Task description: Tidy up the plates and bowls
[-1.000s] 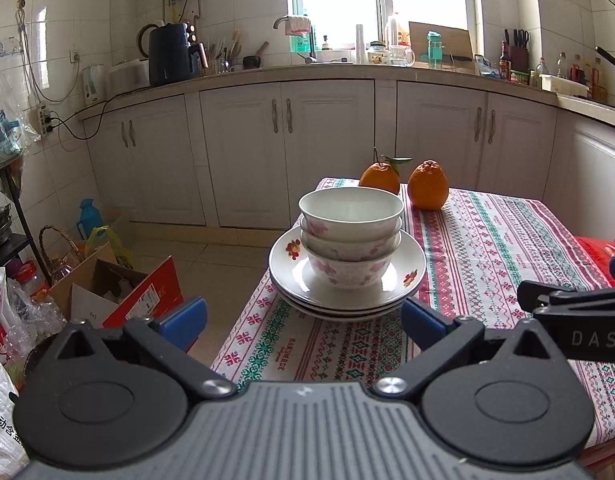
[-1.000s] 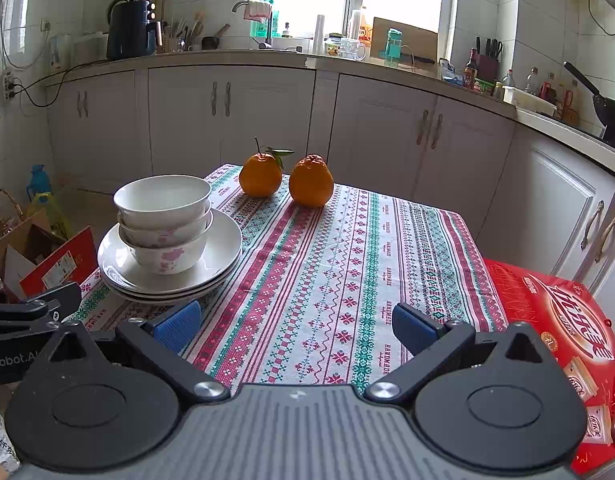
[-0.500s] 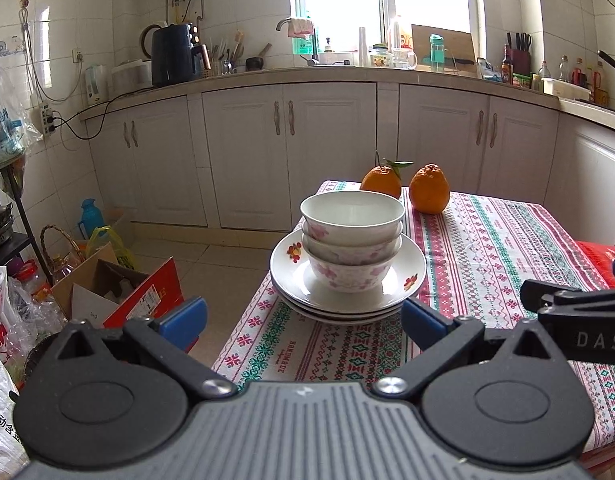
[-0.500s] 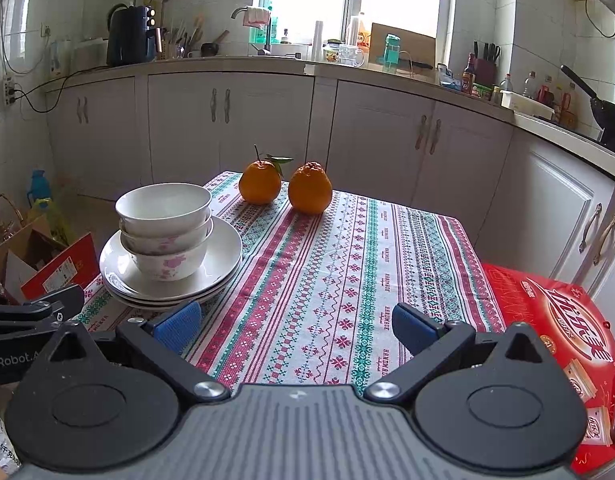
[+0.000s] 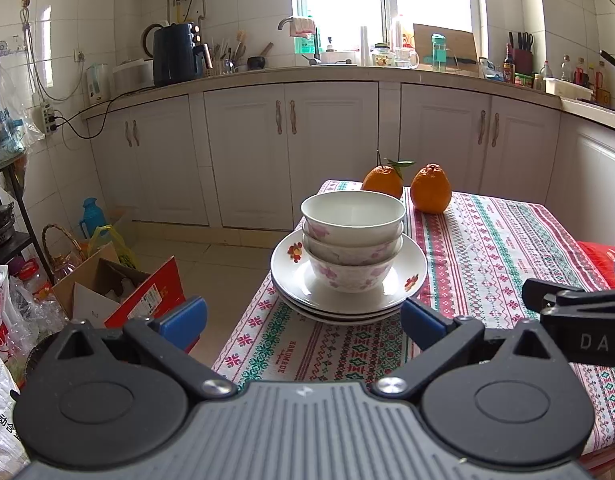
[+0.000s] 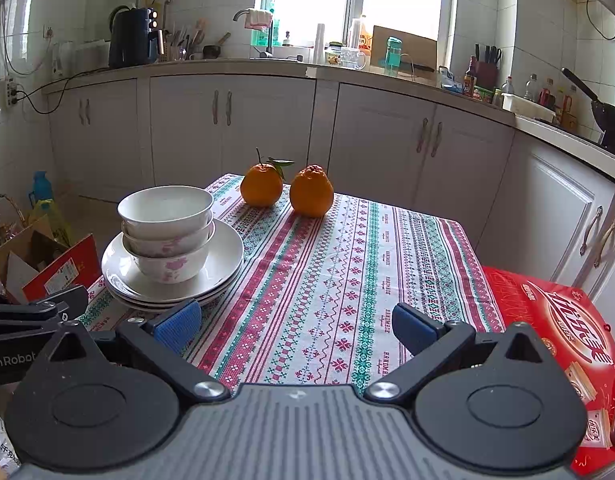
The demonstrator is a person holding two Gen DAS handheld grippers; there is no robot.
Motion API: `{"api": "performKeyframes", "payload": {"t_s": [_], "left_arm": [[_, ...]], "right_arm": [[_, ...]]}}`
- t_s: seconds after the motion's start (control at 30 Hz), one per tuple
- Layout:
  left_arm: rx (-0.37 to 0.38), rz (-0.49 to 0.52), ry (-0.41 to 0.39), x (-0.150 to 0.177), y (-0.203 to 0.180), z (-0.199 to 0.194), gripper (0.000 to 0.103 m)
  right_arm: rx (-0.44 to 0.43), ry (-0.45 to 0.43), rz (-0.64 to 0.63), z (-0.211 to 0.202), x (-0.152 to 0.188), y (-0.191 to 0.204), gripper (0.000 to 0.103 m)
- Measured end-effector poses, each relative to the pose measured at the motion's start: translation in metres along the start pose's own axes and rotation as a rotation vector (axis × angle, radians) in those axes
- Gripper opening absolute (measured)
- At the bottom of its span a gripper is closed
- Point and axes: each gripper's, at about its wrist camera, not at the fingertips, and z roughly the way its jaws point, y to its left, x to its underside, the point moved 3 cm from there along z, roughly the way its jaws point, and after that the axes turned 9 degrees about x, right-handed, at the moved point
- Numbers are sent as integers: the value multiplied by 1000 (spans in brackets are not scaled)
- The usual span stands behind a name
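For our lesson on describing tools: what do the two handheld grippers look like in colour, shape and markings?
Each gripper, left and right, has a ribbed grey body, two round black discs, silver pivot screws and angled black fingers tipped with blue pads. White lettering marks their sides: "DAS" on the right one, "enRobot" on the left. No cables or sleeves show.

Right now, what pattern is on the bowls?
Pink flowers on white bowls; left wrist view.
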Motion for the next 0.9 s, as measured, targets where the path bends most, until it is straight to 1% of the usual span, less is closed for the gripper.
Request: {"api": "performKeyframes", "payload": {"t_s": [0.9], "left_arm": [[4,-7,3,0,0,0,102]], "right_arm": [[-3,-6,2,-2,-1,-2,103]]}}
